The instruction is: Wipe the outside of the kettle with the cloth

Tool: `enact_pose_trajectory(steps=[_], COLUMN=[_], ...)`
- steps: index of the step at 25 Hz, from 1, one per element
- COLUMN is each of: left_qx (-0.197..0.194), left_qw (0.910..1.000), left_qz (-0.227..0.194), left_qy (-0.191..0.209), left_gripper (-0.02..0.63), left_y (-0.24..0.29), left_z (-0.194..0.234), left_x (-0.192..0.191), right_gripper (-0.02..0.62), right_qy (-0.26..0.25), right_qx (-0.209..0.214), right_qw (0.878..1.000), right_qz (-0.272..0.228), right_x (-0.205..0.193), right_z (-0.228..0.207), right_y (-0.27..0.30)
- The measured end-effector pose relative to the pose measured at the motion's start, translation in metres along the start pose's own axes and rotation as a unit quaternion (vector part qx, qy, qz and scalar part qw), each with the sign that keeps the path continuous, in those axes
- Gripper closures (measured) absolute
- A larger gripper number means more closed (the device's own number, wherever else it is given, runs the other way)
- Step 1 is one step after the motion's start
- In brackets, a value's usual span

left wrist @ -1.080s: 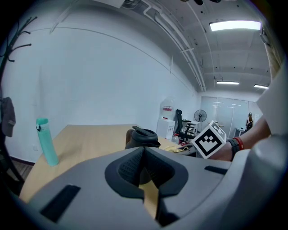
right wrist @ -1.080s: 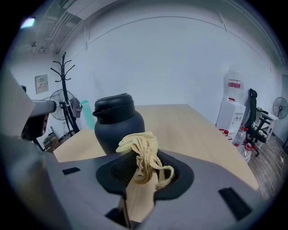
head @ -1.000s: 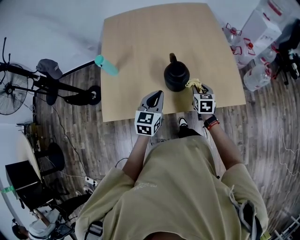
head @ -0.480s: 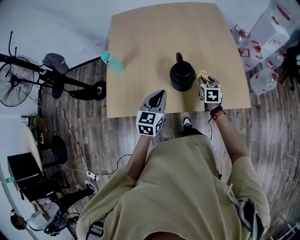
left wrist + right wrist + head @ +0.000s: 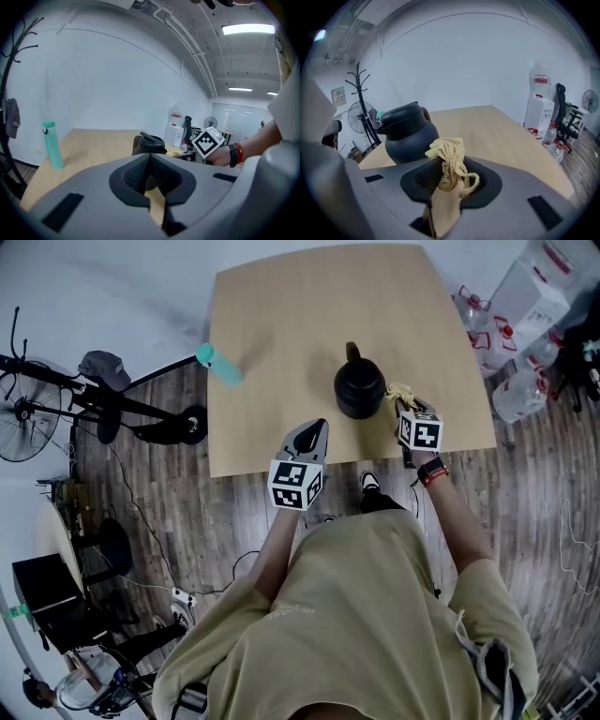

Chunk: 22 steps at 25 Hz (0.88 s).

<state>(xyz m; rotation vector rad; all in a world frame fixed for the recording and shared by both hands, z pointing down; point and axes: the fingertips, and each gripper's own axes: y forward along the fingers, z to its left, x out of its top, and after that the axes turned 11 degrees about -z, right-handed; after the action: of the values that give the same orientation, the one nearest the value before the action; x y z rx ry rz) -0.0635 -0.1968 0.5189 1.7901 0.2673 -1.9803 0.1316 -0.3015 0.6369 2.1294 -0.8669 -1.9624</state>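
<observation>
A black kettle point(image 5: 359, 388) stands on the wooden table point(image 5: 300, 324) near its front edge. It shows in the right gripper view point(image 5: 405, 133) just left of the jaws and in the left gripper view point(image 5: 149, 143) beyond the jaws. My right gripper point(image 5: 403, 399) is shut on a bunched yellow cloth point(image 5: 449, 161), just right of the kettle; the cloth point(image 5: 400, 393) sits close to its side. My left gripper point(image 5: 313, 432) is shut with nothing in it, at the front edge, left of the kettle.
A teal bottle point(image 5: 215, 366) stands at the table's left edge, also in the left gripper view point(image 5: 52, 144). Water jugs point(image 5: 514, 395) and boxes lie on the floor to the right. A fan point(image 5: 21, 418) and stands crowd the left floor.
The right gripper with the cloth has moved forward along the kettle's right side. The left gripper has stayed in place.
</observation>
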Motion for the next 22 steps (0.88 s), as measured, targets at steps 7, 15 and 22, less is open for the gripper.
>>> enact_pose_trajectory(steps=[7, 15, 22], left_qx=[-0.006, 0.007, 0.027], left_qw=[1.0000, 1.0000, 0.9996], left_qz=[-0.004, -0.001, -0.003], left_qy=[-0.006, -0.003, -0.002], left_gripper=[0.581, 0.581, 0.581], left_y=[-0.015, -0.039, -0.051], left_z=[-0.004, 0.010, 0.023], left_x=[-0.003, -0.005, -0.004], right_gripper=[0.466, 0.465, 0.465], right_qy=[0.070, 0.119, 0.142], right_qx=[0.026, 0.086, 0.066], right_qw=[0.997, 0.989, 0.988], right_qz=[0.021, 0.015, 0.013], right_x=[-0.058, -0.070, -0.066], right_z=[0.052, 0.146, 0.182], right_y=[-0.044, -0.030, 0.011])
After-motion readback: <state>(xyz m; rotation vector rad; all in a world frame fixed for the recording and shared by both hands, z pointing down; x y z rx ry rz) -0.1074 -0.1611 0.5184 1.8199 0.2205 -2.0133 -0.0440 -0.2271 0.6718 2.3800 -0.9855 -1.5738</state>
